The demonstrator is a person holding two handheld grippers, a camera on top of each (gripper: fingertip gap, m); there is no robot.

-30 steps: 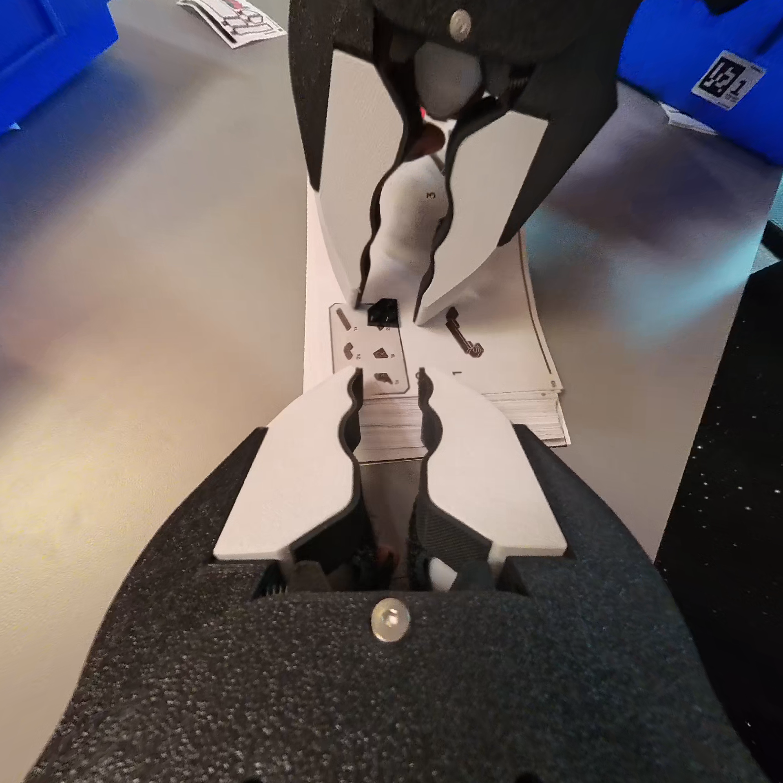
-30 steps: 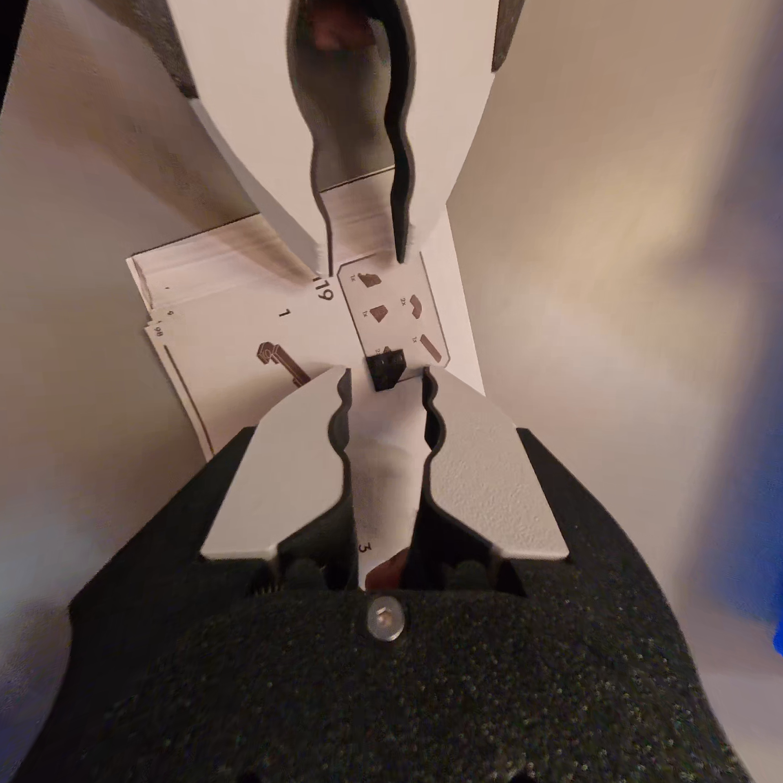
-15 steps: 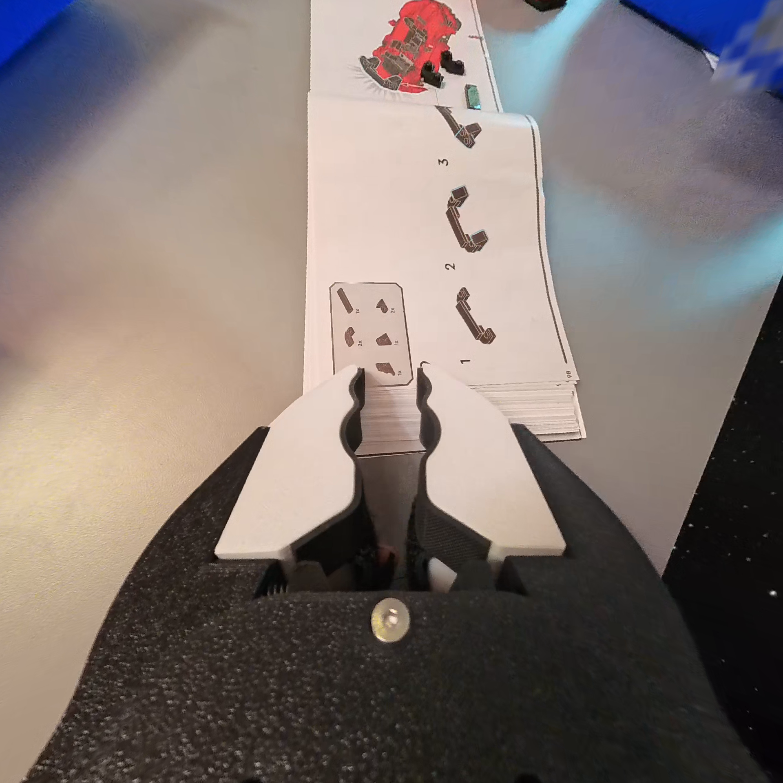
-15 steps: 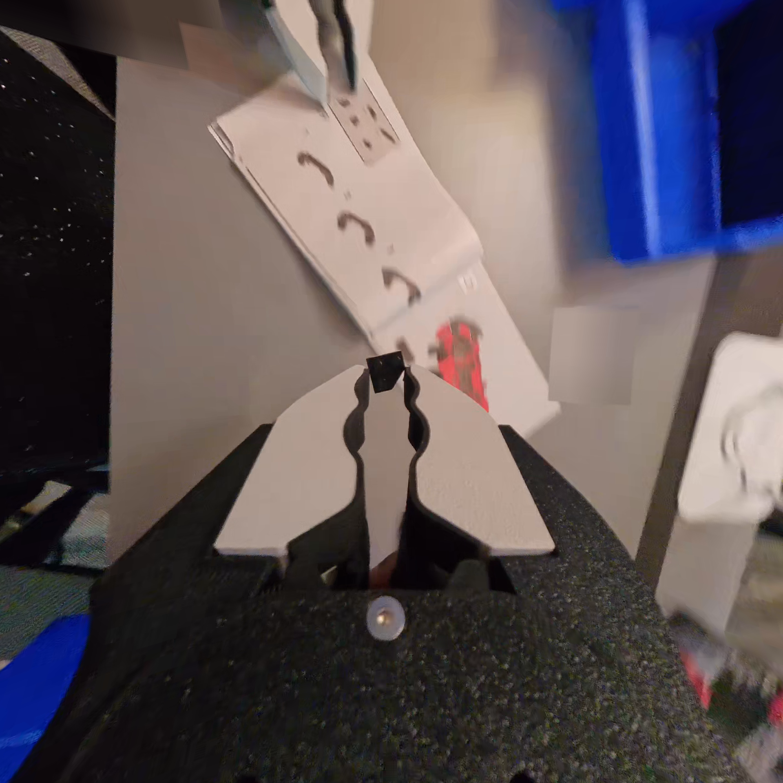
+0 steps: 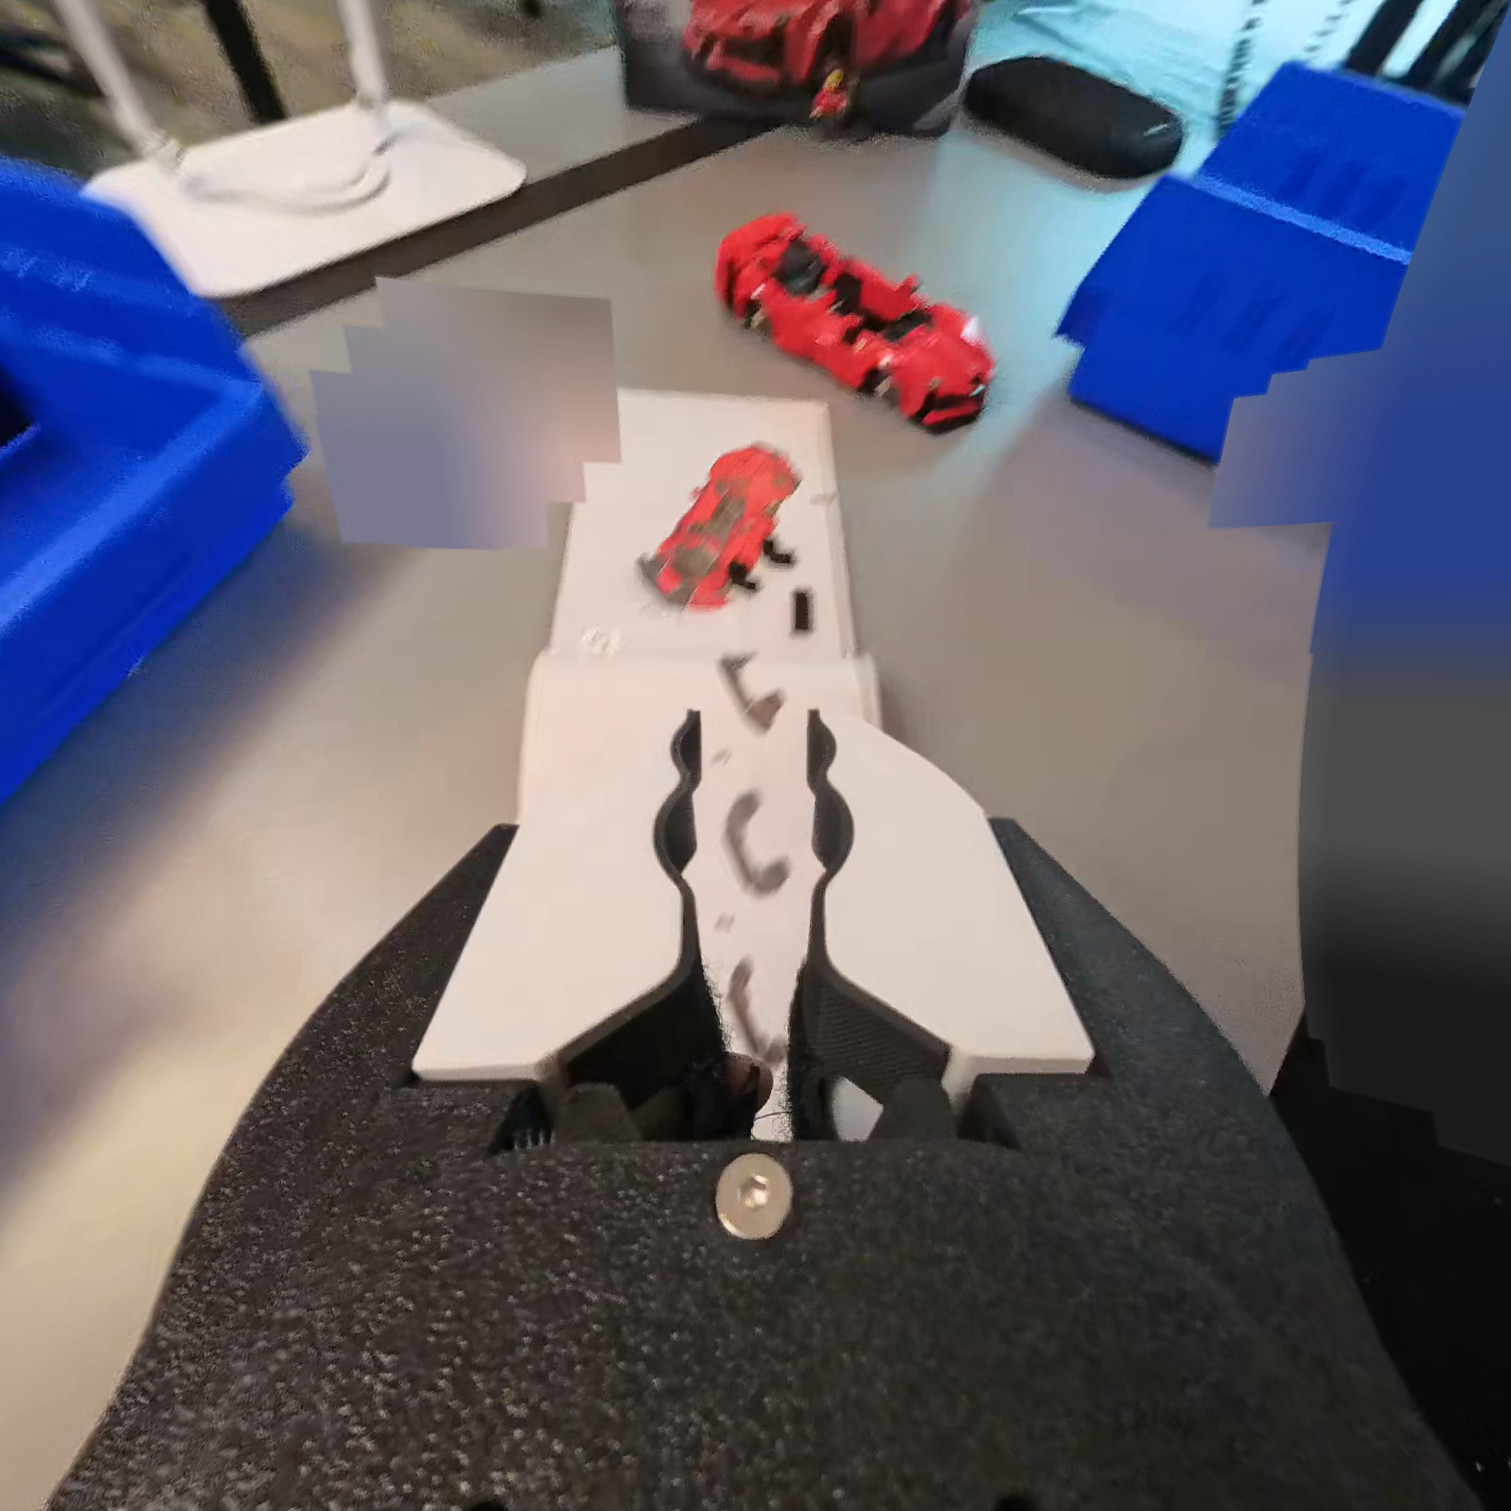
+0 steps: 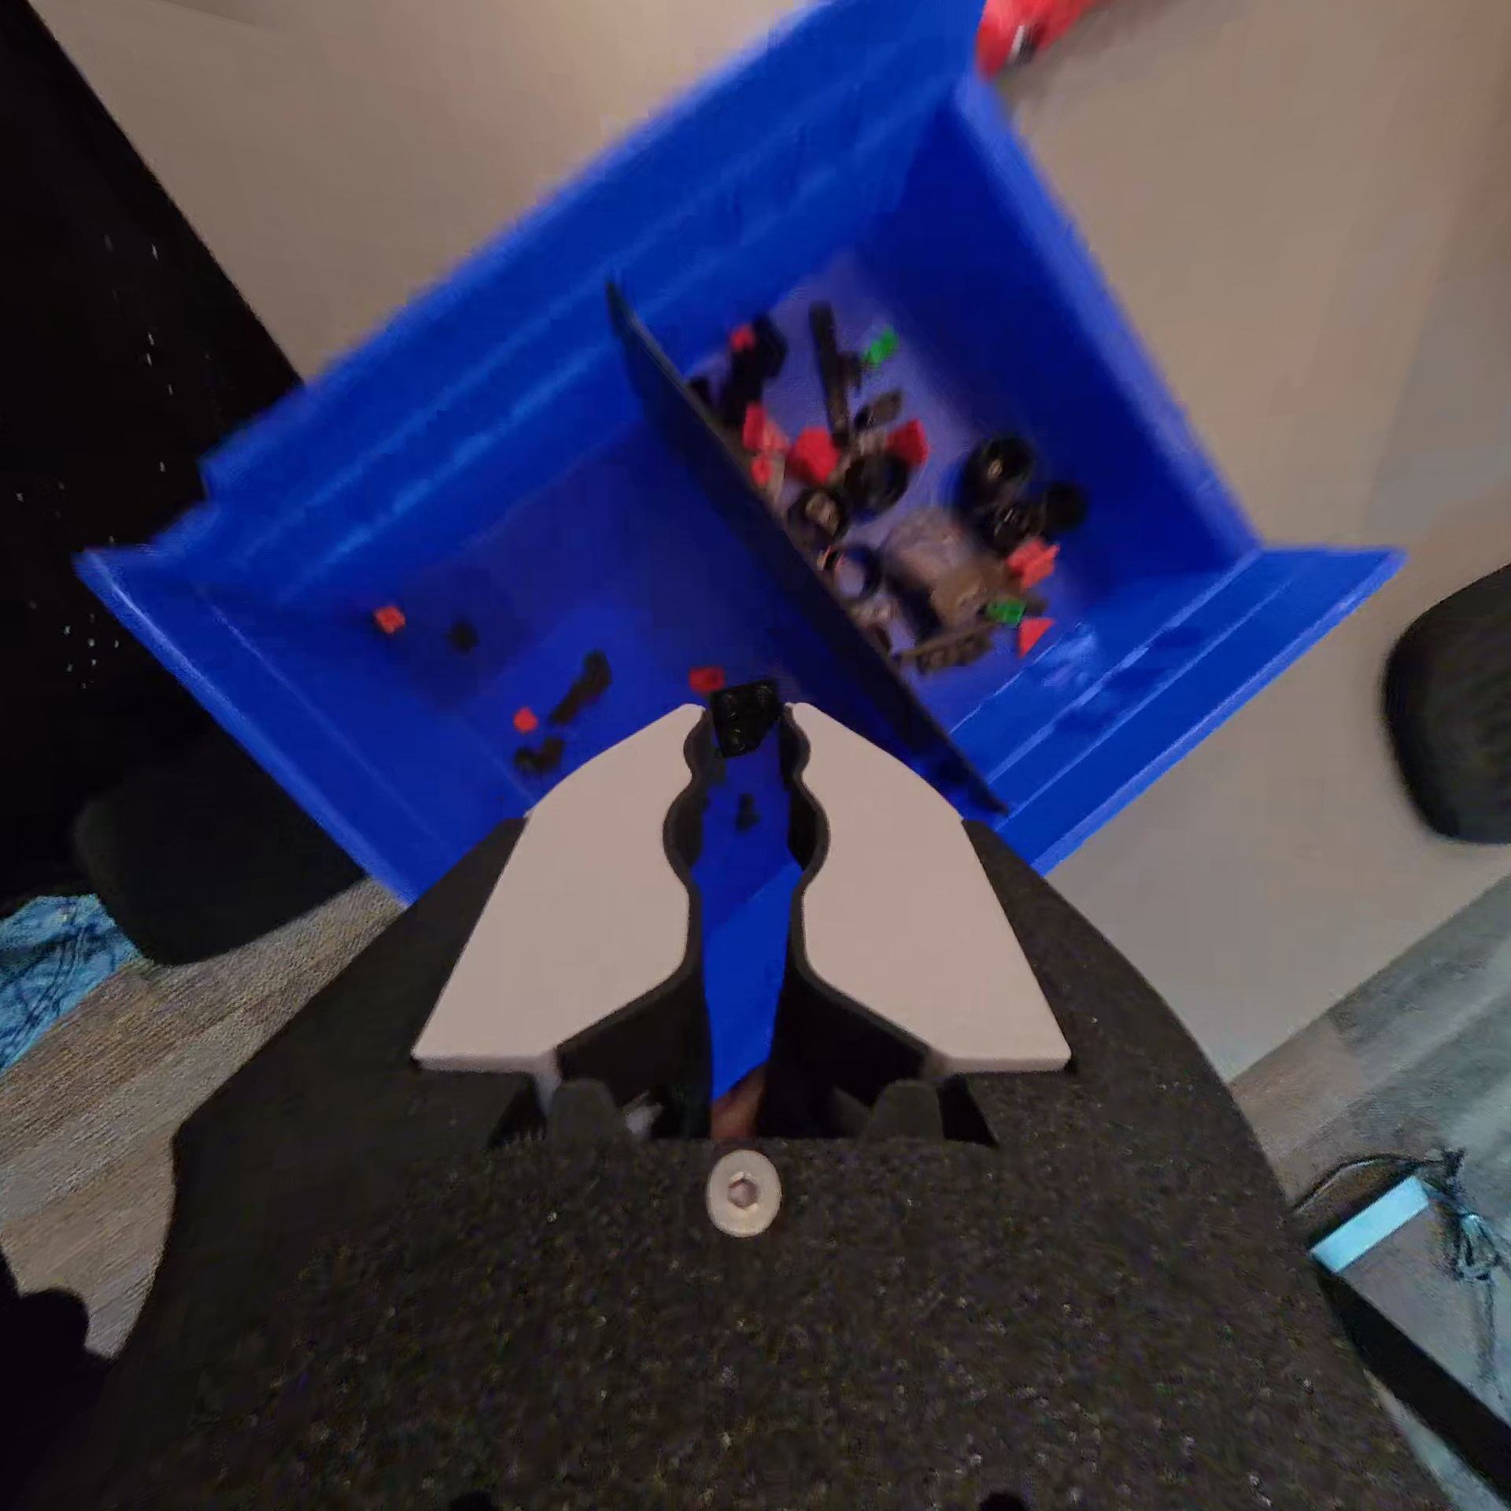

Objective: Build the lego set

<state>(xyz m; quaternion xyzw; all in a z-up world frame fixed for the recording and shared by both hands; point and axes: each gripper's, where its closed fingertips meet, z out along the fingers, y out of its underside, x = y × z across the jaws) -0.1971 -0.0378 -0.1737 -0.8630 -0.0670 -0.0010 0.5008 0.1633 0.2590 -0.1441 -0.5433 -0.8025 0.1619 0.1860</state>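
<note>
Two grippers working: the right gripper [image 6: 742,713] is pinching a black brick [image 6: 742,719] above the blue bin [image 6: 490,458], the left gripper [image 5: 752,719] is hovering parted over the instruction booklet [image 5: 605,736].

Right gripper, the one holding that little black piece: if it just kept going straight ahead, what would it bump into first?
Probably the blue bin. The right gripper, shut on the black piece, points into the sparser compartment, left of the divider, so it would likely meet the floor there. Depth is unclear.

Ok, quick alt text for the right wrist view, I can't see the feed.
The right gripper pinches a small black brick at its fingertips, above a blue divided bin of loose red, black and green pieces.
</note>
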